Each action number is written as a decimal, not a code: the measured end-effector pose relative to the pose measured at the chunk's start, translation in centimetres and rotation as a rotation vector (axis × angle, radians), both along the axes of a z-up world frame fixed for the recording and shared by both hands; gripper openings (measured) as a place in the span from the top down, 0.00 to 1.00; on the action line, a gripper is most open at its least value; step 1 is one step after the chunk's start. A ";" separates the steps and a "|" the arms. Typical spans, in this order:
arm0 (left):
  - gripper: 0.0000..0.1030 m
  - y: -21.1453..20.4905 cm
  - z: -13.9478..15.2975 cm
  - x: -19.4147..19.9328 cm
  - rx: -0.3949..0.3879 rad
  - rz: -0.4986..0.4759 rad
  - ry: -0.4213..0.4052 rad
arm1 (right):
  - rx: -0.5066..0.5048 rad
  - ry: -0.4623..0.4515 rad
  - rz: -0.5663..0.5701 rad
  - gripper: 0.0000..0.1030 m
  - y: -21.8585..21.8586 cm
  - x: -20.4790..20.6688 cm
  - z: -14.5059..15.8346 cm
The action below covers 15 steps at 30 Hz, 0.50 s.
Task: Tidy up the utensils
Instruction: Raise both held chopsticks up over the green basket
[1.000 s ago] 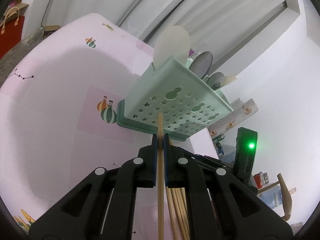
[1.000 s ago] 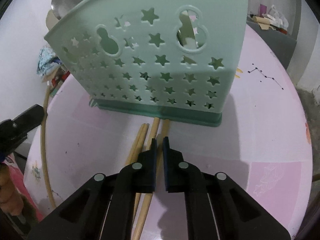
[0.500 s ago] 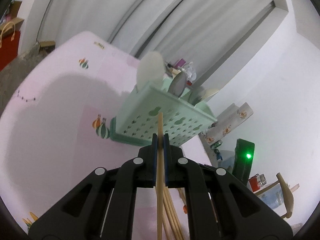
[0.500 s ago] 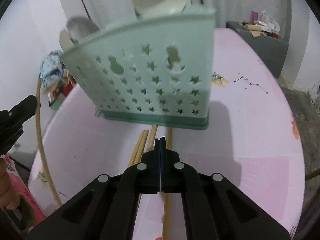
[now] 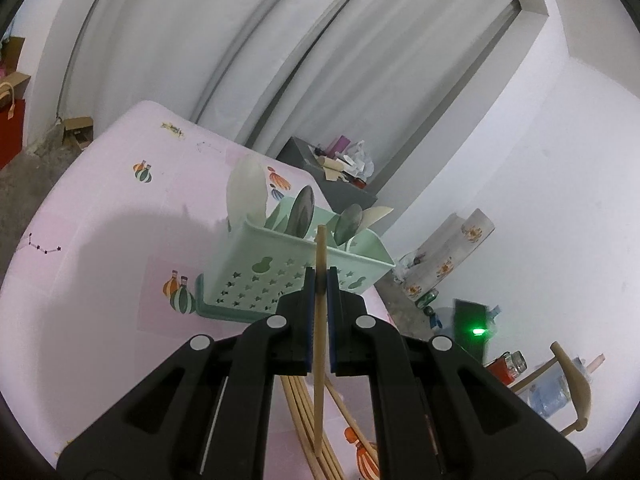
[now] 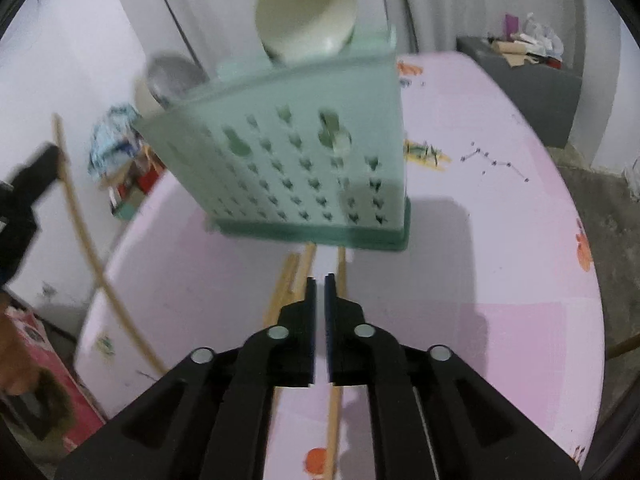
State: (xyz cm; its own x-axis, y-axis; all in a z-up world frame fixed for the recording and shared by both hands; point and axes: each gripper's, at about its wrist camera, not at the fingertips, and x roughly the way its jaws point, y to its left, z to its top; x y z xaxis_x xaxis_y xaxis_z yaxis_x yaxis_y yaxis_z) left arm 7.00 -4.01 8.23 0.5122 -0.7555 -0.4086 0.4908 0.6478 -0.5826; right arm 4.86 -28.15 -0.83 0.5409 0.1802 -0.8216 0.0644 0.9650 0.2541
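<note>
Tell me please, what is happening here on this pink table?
A person is sorting utensils with two handheld grippers. The left gripper is shut on one wooden chopstick, lifted off the table in front of the green utensil holder, which already has spoons in it. The right gripper holds nothing; its fingers are opening above the loose chopsticks lying on the pink tablecloth.

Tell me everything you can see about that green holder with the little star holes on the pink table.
The green holder is a mint plastic caddy, its wall pierced with rows of stars and a few gourd-shaped cutouts, on a darker green base tray. It stands upright on the pink tablecloth. Spoons and a pale ladle stick up out of its open top. Loose chopsticks lie on the cloth near its base; whether they touch it is unclear. Neither claw touches it.
</note>
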 end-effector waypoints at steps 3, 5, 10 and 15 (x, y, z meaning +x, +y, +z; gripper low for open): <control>0.96 0.0 -0.2 0.0 0.007 0.005 0.003 | -0.047 0.044 0.029 0.87 0.4 1.4 -1.3; 0.96 0.0 -0.2 0.1 0.009 0.008 0.004 | -0.074 0.067 0.059 0.87 0.7 2.2 -1.9; 0.96 0.3 0.0 0.2 0.007 0.014 -0.006 | -0.192 0.079 0.121 0.93 2.2 3.3 -2.4; 0.96 0.7 0.6 0.0 -0.005 0.017 -0.020 | -0.172 0.067 0.105 0.94 2.2 2.7 -1.7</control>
